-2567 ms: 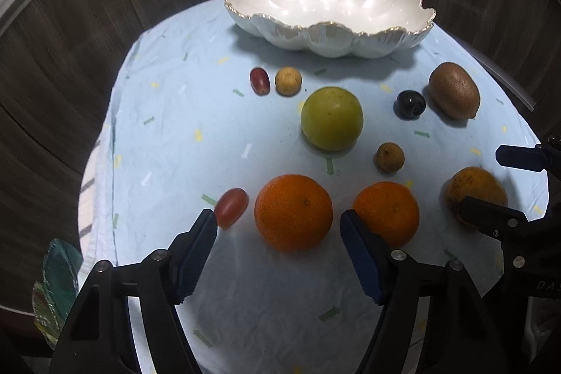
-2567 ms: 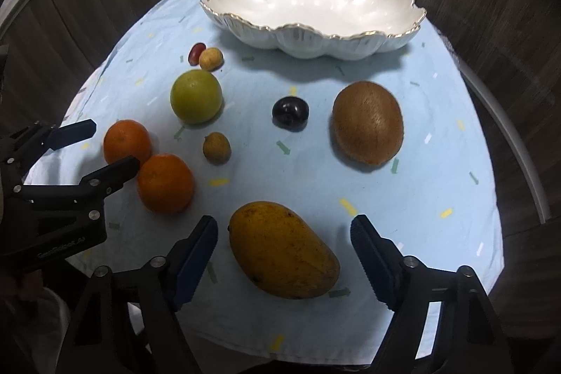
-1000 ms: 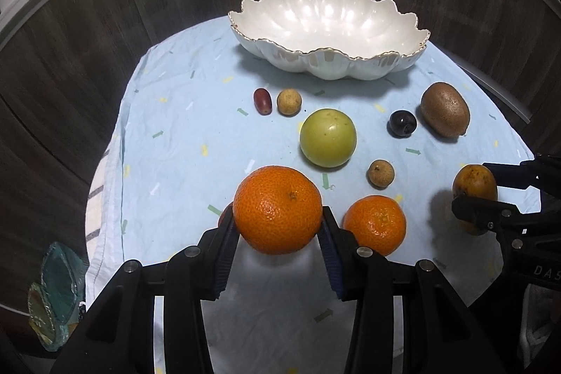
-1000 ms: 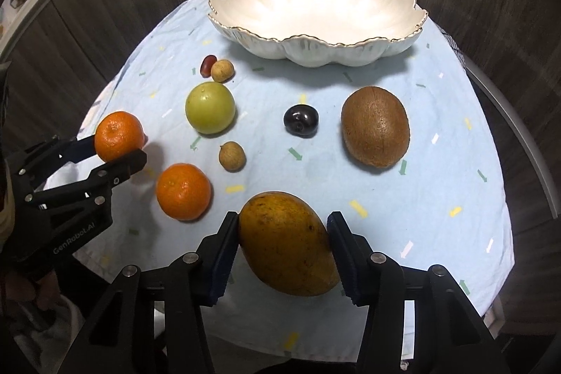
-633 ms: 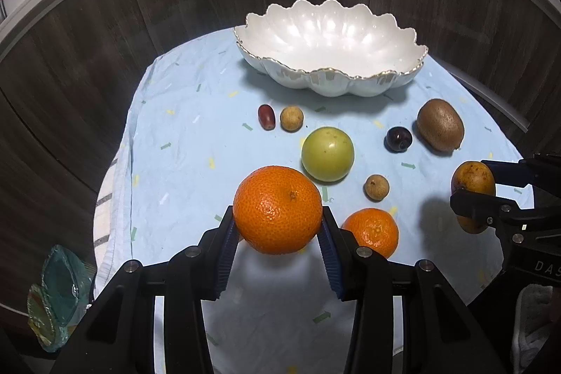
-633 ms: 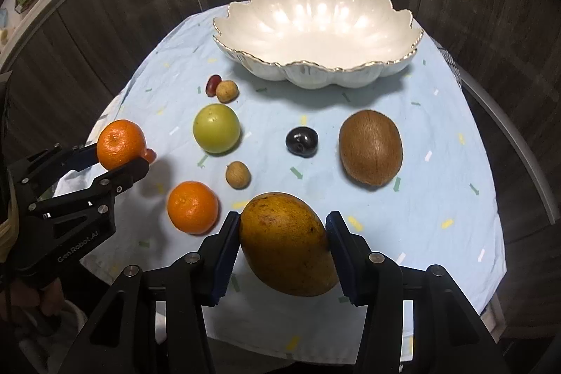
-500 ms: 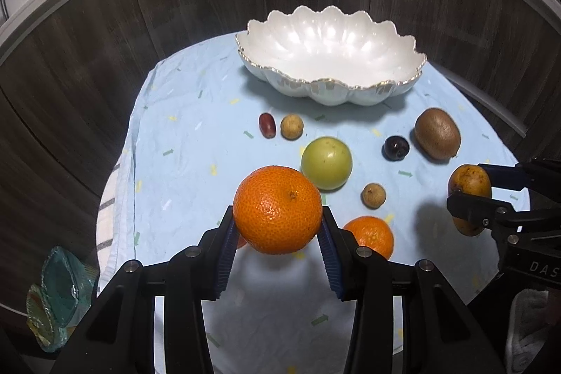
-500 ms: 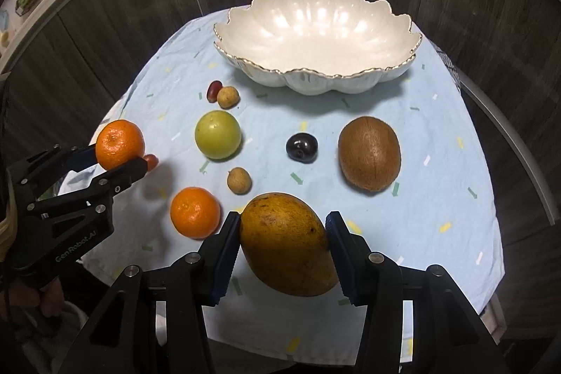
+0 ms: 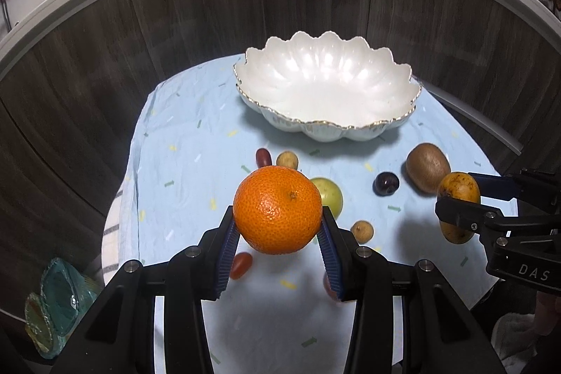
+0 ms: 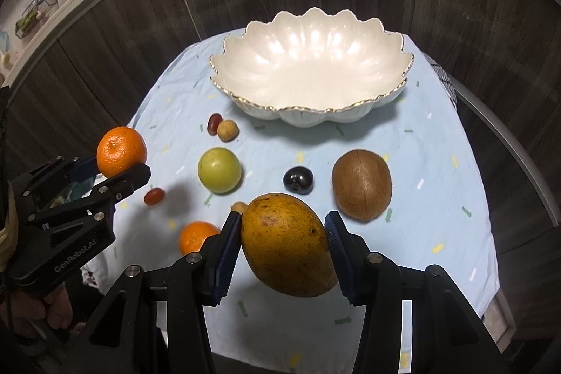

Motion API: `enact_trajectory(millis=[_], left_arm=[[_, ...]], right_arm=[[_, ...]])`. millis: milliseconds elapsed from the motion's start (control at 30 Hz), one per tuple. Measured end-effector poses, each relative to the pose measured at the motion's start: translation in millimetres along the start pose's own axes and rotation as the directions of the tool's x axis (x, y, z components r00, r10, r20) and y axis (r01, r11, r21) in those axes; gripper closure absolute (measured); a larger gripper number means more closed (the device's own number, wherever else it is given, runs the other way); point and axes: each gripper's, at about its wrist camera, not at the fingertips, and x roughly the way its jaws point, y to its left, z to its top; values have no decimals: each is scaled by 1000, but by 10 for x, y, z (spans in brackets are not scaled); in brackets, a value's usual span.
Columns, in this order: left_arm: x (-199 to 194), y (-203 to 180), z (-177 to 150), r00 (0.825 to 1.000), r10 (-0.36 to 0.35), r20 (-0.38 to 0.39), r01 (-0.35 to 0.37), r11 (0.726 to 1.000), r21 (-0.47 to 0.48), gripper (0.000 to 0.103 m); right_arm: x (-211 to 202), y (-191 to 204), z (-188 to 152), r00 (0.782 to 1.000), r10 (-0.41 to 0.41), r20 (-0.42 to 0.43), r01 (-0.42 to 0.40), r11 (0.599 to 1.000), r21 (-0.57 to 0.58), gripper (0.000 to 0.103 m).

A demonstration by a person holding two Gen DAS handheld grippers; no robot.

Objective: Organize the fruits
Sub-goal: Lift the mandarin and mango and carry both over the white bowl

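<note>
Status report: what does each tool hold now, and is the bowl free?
Left tool shut on orange, lifted. Right tool shut on mango, lifted. Bowl ahead, empty. Path open.

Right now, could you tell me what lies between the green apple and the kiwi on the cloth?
A dark plum lies between the green apple and the kiwi, seen in the right wrist view.

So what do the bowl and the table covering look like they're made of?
Bowl: probably glazed ceramic or porcelain, since it is glossy white with bright highlights on its scalloped flutes and a thin gold line along the rim. Covering: looks like thin woven cloth, matte pale blue with small printed flecks and soft wrinkles; the fibre cannot be told.
</note>
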Motion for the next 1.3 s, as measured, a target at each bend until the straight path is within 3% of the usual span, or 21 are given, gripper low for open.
enact_trajectory(millis=[767,1300], left_arm=[[1,16,572,997,-23,79,24,1000,-9,60],[253,-60,1140,990,-49,135,47,999,18,60]], right_arm=[[-152,-80,651,990,-12,140,14,1000,-9,56],[-47,-353,1222,973,-64,222,58,998,30,56]])
